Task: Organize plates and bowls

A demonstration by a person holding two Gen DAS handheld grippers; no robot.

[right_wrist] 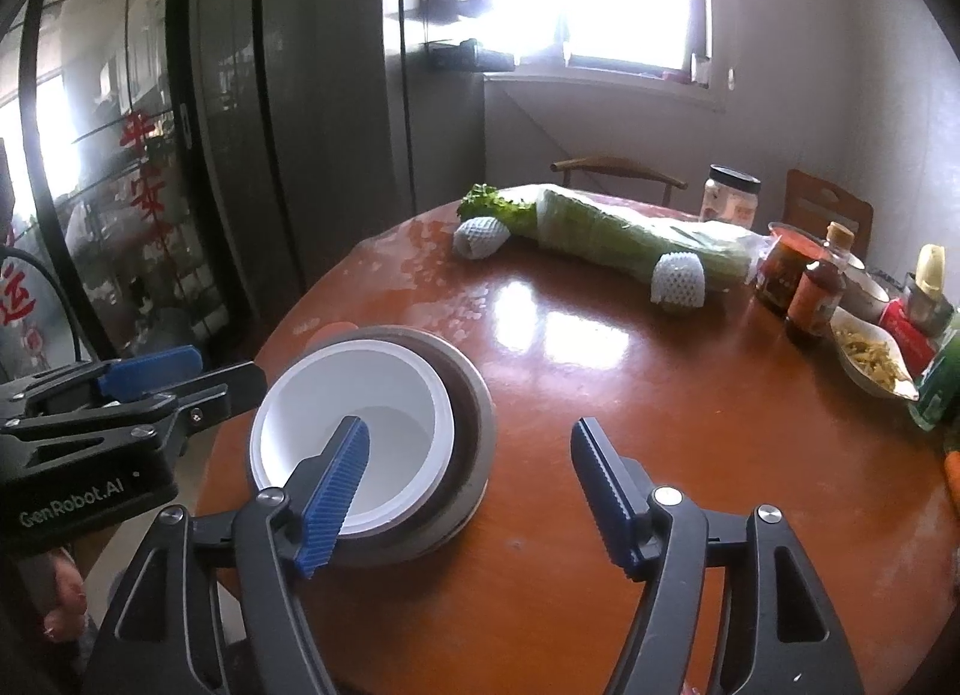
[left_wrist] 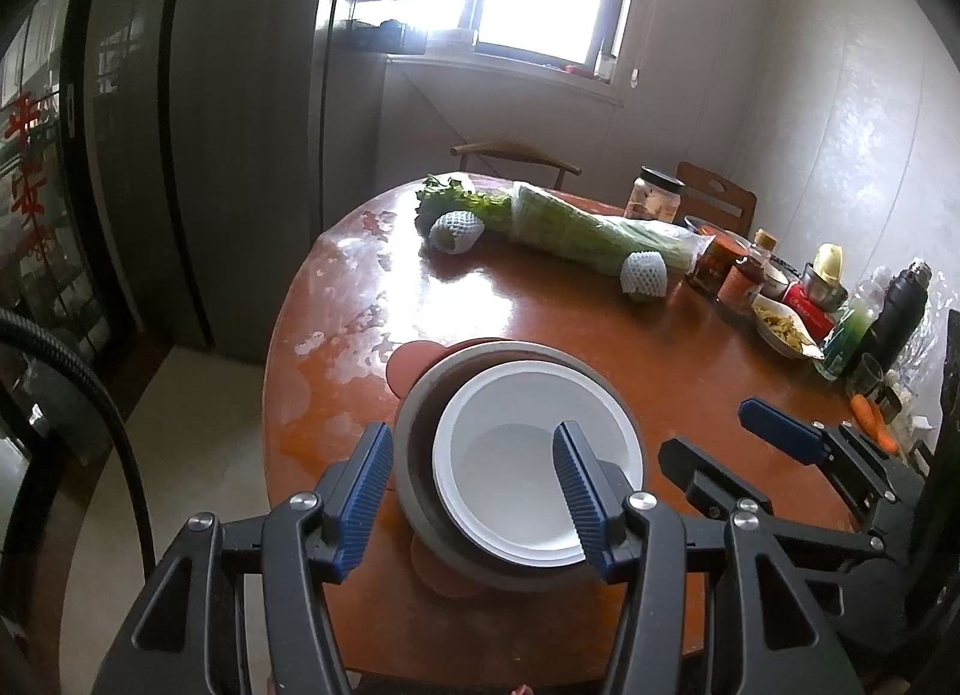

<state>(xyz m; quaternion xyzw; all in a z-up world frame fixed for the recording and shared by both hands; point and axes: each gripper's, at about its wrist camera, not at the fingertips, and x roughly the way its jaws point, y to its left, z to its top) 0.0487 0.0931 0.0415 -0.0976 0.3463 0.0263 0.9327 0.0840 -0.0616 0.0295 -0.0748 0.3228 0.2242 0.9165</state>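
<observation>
The white bowl (left_wrist: 528,455) sits nested in the grey bowl (left_wrist: 420,425), which rests on reddish plates (left_wrist: 403,366) near the round table (left_wrist: 690,359)'s 6 o'clock rim. My left gripper (left_wrist: 474,491) straddles the stack's near-left wall, jaws spread, pads not visibly pressing. My right gripper (right_wrist: 471,491) is released and holds nothing, one finger over the white bowl. I judge stacking done. To back off cleanly, I would lift both straight off, sparing the rims. Open tabletop lies from 12 to 2 o'clock; the bagged greens (right_wrist: 606,233) and the bottles (right_wrist: 813,287) crowd beyond it.
</observation>
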